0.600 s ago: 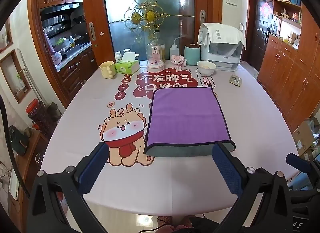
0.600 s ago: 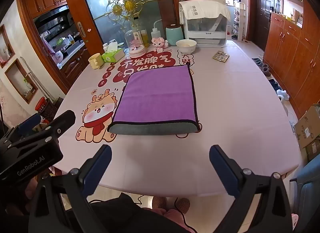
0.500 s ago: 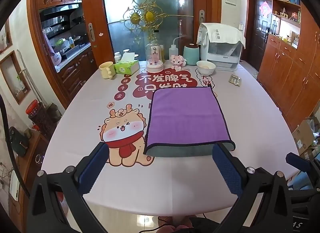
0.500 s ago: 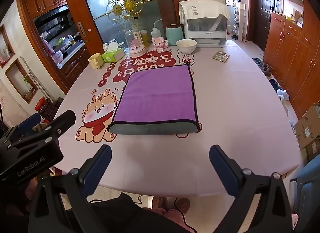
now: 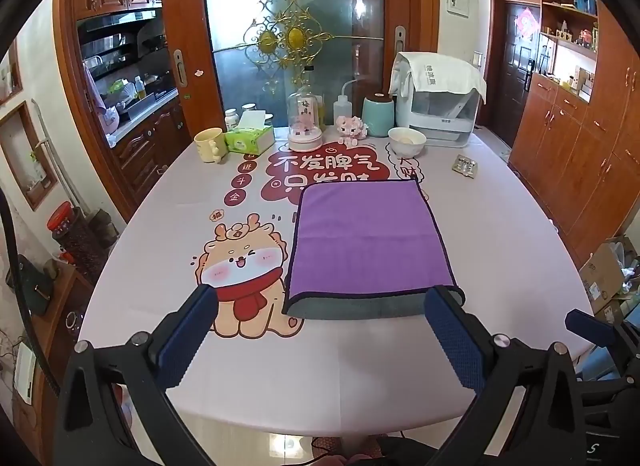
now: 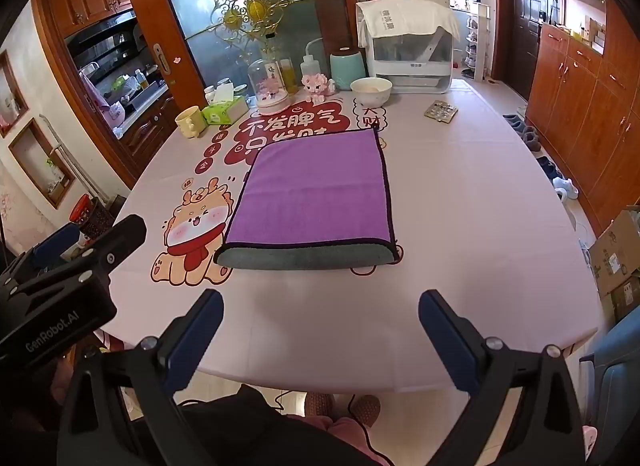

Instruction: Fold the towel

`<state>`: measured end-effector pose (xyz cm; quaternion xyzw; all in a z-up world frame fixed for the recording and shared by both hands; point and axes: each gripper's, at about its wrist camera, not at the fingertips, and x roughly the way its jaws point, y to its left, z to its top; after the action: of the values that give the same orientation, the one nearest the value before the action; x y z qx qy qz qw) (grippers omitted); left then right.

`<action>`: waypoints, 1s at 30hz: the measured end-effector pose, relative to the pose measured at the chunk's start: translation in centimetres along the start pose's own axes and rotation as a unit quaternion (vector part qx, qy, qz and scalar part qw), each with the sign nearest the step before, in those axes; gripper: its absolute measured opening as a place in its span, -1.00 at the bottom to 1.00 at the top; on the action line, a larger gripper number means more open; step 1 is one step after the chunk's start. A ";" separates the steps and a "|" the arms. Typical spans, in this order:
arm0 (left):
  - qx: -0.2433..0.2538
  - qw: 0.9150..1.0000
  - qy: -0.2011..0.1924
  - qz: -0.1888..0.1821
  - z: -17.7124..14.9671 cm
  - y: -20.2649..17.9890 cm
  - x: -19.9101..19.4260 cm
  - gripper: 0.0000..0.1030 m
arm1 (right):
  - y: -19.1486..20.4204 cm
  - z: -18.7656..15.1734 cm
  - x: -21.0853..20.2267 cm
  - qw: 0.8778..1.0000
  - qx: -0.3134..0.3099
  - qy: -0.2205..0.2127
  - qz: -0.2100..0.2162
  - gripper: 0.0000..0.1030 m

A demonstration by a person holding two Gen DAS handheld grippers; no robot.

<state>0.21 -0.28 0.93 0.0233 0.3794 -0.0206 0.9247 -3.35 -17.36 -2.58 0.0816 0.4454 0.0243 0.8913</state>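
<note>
On the pink printed worktop (image 5: 500,250) our purple microfibre towel with its grey underside (image 5: 366,244) lies doubled over, flat, fold nearest us; we judge one fold done, perhaps another left. Both left tongs (image 5: 320,326) and right tongs (image 6: 320,326) hover spread wide, empty, short of it. Only the right view shows slippers on the floor (image 6: 524,131).

Purple towel (image 5: 366,234) (grey underside, dark edging) on pale, seemingly lilac cartoon-printed tablecloth (image 5: 500,234).
</note>
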 end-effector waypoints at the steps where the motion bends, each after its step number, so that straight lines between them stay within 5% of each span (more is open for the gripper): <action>1: 0.000 1.000 -0.001 -0.001 0.0 0.0 0.0 0.99 | 0.0 0.0 0.0 1.000 0.000 0.000 0.001 0.91; 30: 0.003 1.000 -0.001 -0.005 -0.3 0.4 0.6 0.99 | 0.4 0.0 0.4 1.000 -0.001 0.004 -0.005 0.91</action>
<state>0.49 0.17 0.33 0.0236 0.3784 -0.0266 0.9250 -3.13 -16.91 -2.83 0.0780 0.4492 0.0209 0.8898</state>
